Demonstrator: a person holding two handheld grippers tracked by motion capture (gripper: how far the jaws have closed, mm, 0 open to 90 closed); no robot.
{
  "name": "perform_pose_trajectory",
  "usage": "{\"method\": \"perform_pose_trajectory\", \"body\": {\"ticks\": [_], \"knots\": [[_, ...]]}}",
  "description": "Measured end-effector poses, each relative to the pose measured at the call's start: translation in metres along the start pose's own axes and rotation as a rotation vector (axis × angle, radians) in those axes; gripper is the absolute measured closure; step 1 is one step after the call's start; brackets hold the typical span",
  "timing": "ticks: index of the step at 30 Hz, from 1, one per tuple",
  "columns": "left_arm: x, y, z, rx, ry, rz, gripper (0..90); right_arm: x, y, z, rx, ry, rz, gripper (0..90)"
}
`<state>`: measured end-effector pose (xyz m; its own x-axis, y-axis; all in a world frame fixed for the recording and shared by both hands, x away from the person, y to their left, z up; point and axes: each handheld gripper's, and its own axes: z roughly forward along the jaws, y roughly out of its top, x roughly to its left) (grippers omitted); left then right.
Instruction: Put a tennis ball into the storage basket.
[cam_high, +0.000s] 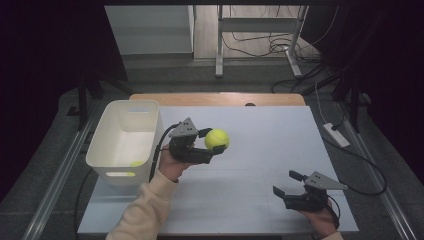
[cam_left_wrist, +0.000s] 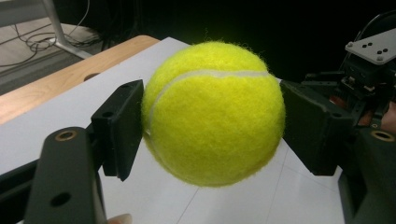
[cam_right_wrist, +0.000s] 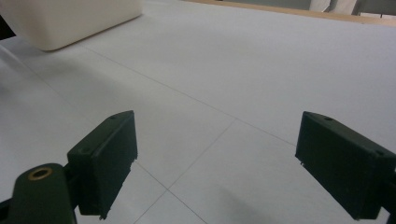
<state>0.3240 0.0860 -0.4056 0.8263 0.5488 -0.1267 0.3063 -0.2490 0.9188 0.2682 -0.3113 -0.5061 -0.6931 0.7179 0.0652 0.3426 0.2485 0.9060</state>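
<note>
Ball is sitting clamped between the jaws of the left gripper, held up off the table just right of the bin. Going from the left edge of the high view, the bin is standing as a white, smooth-walled plastic tub, rectangular with rounded corners and a slot handle cut in its near and far walls; a small yellow-green patch is showing low inside its near corner, too small to tell what it is. Beside it a hand in a cream sleeve is gripping the left gripper, a black blocky tool topped by a grey three-cornered plate, with a black cable looping down toward the bin. In the left gripper view the flat black pads are pressing on both sides of the ball, which is looking round, fuzzy and bright yellow-green, with a pale curved seam running across its upper half and fine fibres standing off its outline. Under it the table is lying flat, matte and pale grey, crossed by thin lines, with a strip of bare wood along the far edge. Farther right, the right gripper is hovering low near the front corner, well apart from the ball, its jaws standing wide apart with nothing between them; in the right gripper view its pads are framing bare table.
</note>
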Motion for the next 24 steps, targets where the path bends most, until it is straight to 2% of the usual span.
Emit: {"method": "perform_pose_trajectory", "body": {"ticks": [24], "knots": [[0.006, 0.010, -0.022, -0.041, 0.050, 0.006, 27.4, 0.000, 0.000, 0.000, -0.004, 0.000, 0.000, 12.7]]}}
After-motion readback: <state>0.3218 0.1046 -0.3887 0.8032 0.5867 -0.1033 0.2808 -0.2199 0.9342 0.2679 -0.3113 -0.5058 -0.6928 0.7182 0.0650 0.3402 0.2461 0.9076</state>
